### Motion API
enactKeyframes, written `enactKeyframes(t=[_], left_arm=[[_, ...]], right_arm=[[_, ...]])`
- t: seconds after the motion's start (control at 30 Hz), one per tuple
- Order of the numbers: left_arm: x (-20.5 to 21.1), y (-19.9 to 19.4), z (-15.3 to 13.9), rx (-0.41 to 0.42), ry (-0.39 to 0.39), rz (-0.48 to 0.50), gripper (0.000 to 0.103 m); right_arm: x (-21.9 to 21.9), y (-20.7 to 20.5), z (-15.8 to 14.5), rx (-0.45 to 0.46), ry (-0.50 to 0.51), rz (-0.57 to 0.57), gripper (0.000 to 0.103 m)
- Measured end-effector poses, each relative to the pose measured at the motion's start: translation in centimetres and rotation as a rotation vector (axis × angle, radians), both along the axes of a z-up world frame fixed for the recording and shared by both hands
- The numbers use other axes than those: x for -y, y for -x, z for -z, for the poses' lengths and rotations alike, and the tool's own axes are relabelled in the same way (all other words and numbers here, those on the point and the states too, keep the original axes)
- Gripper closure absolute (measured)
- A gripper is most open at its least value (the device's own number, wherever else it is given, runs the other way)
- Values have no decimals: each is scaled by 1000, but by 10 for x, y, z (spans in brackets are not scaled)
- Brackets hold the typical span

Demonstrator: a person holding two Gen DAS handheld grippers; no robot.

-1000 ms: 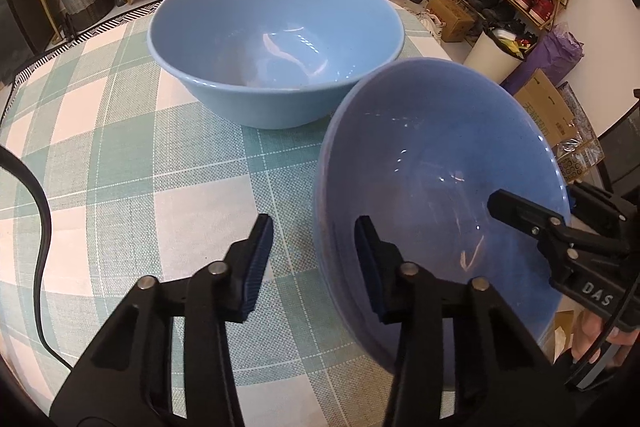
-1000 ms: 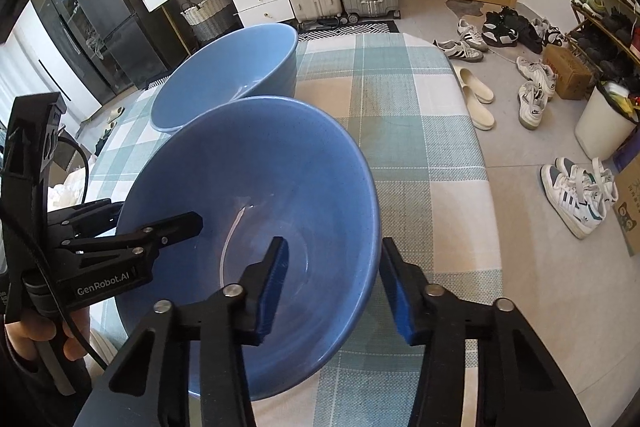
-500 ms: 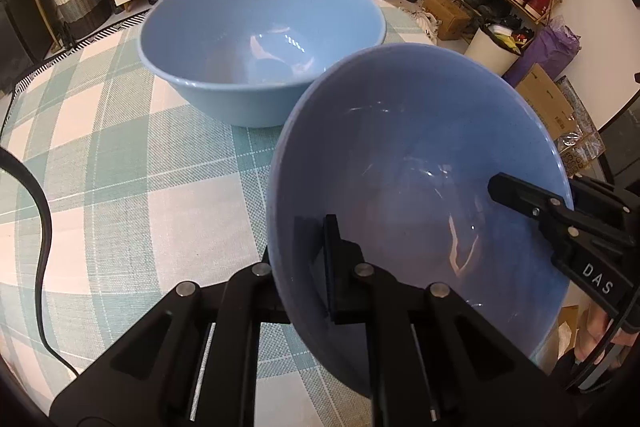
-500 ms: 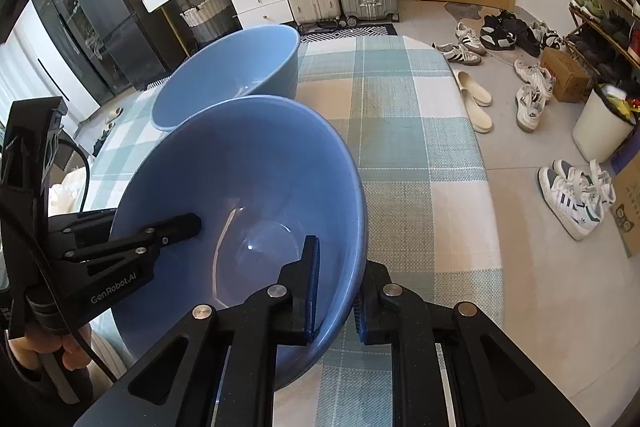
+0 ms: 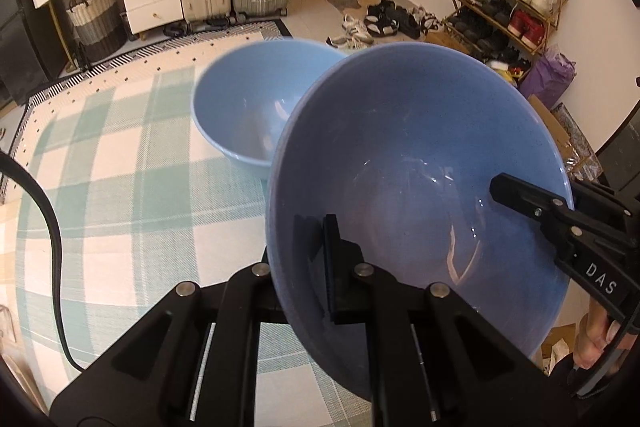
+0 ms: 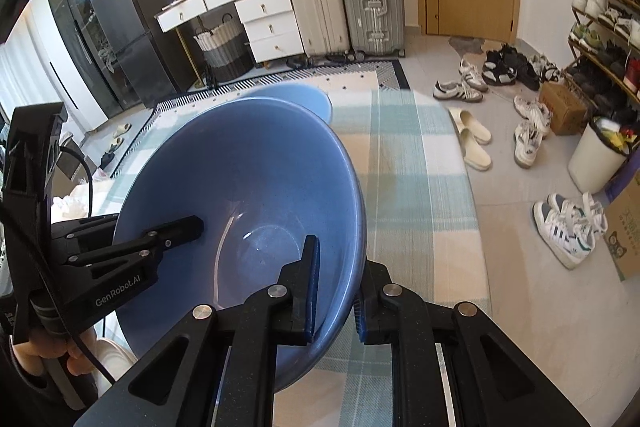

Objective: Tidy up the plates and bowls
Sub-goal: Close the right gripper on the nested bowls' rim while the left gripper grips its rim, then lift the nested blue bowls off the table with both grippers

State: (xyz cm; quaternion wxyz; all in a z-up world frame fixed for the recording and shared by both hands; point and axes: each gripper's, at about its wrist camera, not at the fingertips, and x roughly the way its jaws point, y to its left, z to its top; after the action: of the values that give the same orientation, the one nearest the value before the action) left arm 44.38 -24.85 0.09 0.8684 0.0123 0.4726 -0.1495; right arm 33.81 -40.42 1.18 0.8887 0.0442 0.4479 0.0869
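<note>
Clamping opposite rims of the dark blue bowl [image 5: 420,163], left gripper [image 5: 308,259] and right gripper [image 6: 336,291]; only left view shows the lighter bowl's [image 5: 244,107] inside.

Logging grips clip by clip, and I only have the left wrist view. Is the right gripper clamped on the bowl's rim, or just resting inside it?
Observer: Clamped. The right gripper has one finger inside the bowl and the other outside the rim.
Operator: Anything on the floor on that side?
Observer: A pair of cream slippers lies beside the table.
Operator: And on the far left of the room?
Observer: A dark fridge stands beside the white drawers.
</note>
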Motion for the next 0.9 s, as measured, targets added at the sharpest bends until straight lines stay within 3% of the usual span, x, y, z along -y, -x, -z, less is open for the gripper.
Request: enactKeyframes(t=[0.5,0.9], left_arm=[[-37,-15,-79,85,-35,-53,95],[-53,-64,-126,95,-57,-59,95]], right_arm=[[-30,-31,-52,75,3,-43,88],[-32,-63,-70,91,-9,-50,88]])
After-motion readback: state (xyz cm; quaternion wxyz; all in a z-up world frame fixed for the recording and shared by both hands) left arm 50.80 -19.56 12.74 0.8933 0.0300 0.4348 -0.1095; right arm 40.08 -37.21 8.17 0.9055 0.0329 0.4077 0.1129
